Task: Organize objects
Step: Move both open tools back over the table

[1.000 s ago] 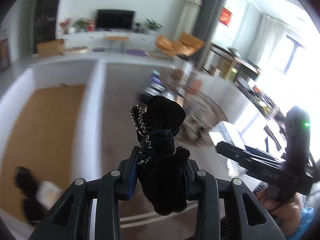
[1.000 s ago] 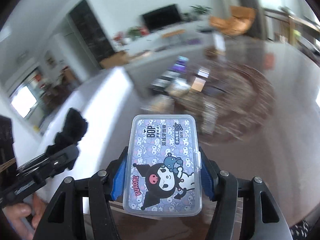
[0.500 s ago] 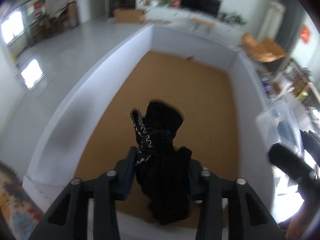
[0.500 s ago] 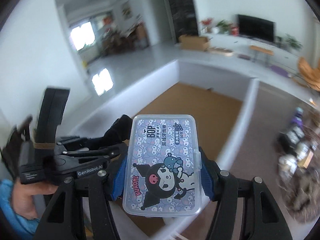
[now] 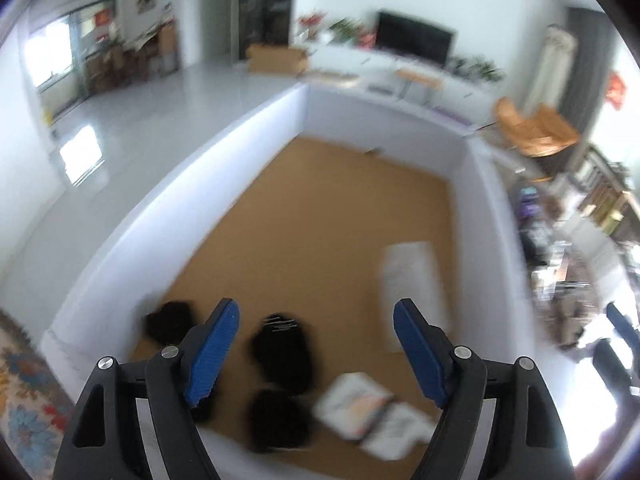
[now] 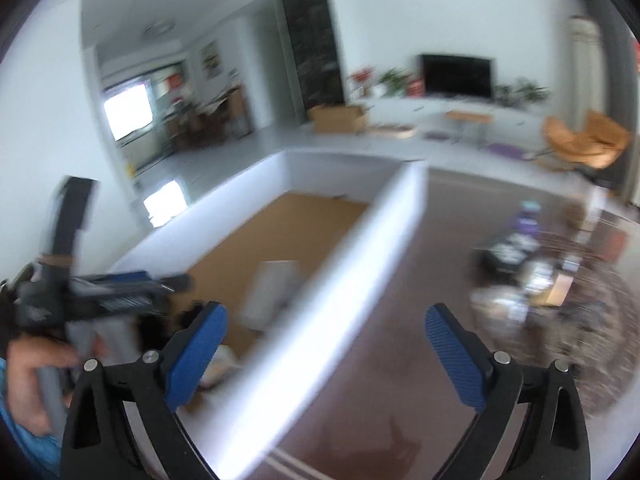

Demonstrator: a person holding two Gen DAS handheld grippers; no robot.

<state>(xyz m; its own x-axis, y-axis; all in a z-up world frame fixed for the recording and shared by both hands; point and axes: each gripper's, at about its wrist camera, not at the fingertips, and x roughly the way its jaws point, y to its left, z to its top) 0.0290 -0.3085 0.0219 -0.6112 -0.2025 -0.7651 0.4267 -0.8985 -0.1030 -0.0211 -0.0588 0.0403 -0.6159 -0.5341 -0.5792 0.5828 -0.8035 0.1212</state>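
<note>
White-walled box with brown cardboard floor (image 5: 192,184) fills frame centre. Pale rectangular case (image 5: 412,276), blurred, lies right of centre on floor; writing unreadable. Black knitted gloves (image 5: 282,348) at lower centre. Left gripper (image 5: 316,344), right gripper (image 6: 324,344): jaws just opened wide, nothing between.

Your left gripper (image 5: 316,318): matt black plastic arms, ribbed blue pads (image 5: 212,346), bright metal screws. Same build on the right gripper (image 6: 326,334).

White-walled box (image 5: 192,196): smooth matt walls, dull tan floor like cork or cardboard.

Black bundles (image 5: 282,346): soft fuzzy cloth, no sheen.

Pale flat case (image 5: 412,272): probably translucent plastic; too blurred for certainty.

Dark brown tabletop (image 6: 404,364): smooth, glossy.
</note>
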